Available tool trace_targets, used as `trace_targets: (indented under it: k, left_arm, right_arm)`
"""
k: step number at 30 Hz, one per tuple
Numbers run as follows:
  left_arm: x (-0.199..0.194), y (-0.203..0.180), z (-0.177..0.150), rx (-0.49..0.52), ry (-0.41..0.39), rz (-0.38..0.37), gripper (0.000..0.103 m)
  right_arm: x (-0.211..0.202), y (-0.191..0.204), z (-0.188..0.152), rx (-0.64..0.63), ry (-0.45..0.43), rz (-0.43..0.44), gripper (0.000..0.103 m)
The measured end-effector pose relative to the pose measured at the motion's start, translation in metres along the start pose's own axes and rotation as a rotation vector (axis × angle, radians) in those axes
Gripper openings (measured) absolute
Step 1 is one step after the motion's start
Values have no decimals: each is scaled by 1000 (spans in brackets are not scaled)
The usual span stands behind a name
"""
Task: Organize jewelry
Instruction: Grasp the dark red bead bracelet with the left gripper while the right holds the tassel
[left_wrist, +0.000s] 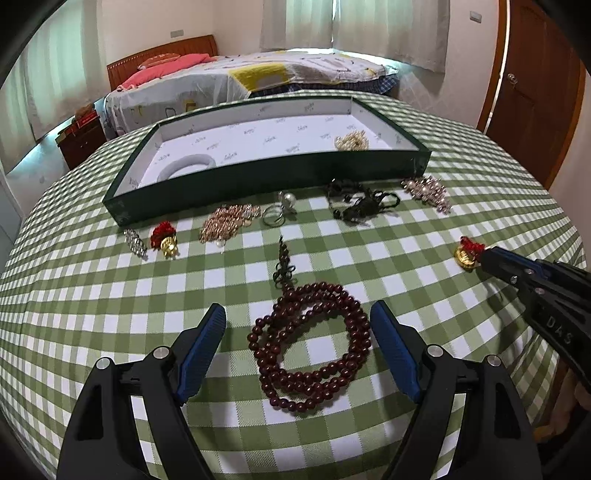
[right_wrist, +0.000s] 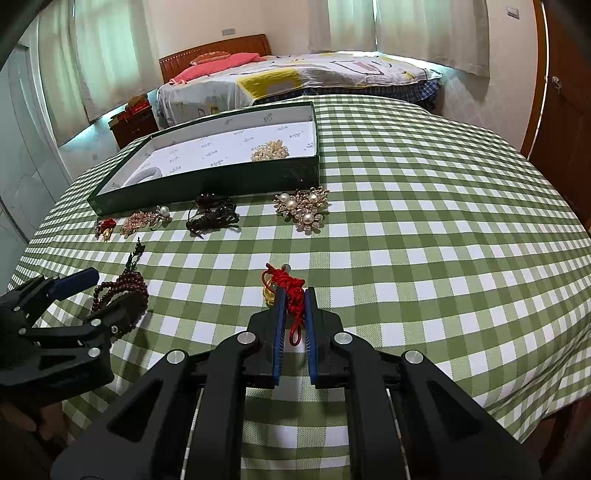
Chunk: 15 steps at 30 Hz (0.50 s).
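A dark red bead bracelet (left_wrist: 310, 343) lies coiled on the checked tablecloth between the open jaws of my left gripper (left_wrist: 297, 314); it also shows in the right wrist view (right_wrist: 122, 295). My right gripper (right_wrist: 294, 295) is shut on the red cord of a red-and-gold charm (right_wrist: 286, 286), which rests on the cloth; the charm shows at the right in the left wrist view (left_wrist: 467, 253). A green tray (left_wrist: 266, 177) with a white lining holds a white bangle (left_wrist: 188, 164) and a gold pearl piece (left_wrist: 351, 142).
In front of the tray lie a crystal piece (left_wrist: 135, 240), a second red-and-gold charm (left_wrist: 164, 240), a rose-gold brooch (left_wrist: 225, 221), a pearl ring (left_wrist: 280, 210), a black cord (left_wrist: 362, 201) and a pearl brooch (left_wrist: 428, 192). A bed (left_wrist: 240, 81) stands behind the table.
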<state>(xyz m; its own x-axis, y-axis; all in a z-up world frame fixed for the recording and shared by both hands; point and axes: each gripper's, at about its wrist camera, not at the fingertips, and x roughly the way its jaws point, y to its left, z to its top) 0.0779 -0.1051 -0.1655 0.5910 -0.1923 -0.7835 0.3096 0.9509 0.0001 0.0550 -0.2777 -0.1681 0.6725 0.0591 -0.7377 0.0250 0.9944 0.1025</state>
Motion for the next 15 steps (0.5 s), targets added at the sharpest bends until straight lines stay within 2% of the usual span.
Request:
trace_targets:
  k: [4, 6, 11, 15]
  left_arm:
    - [2, 3, -2, -10, 12, 12, 77]
    - [1, 3, -3, -2, 9, 16, 73]
    - [-4, 2, -6, 17, -2, 6, 54]
    - [-8, 1, -8, 31, -12, 5, 30]
  right_arm:
    - [0, 2, -1, -2, 0, 1, 10]
    - [0, 2, -1, -2, 0, 1, 10]
    - [1, 3, -1, -3, 1, 1, 10]
    - [2, 4, -1, -2, 2, 1, 10]
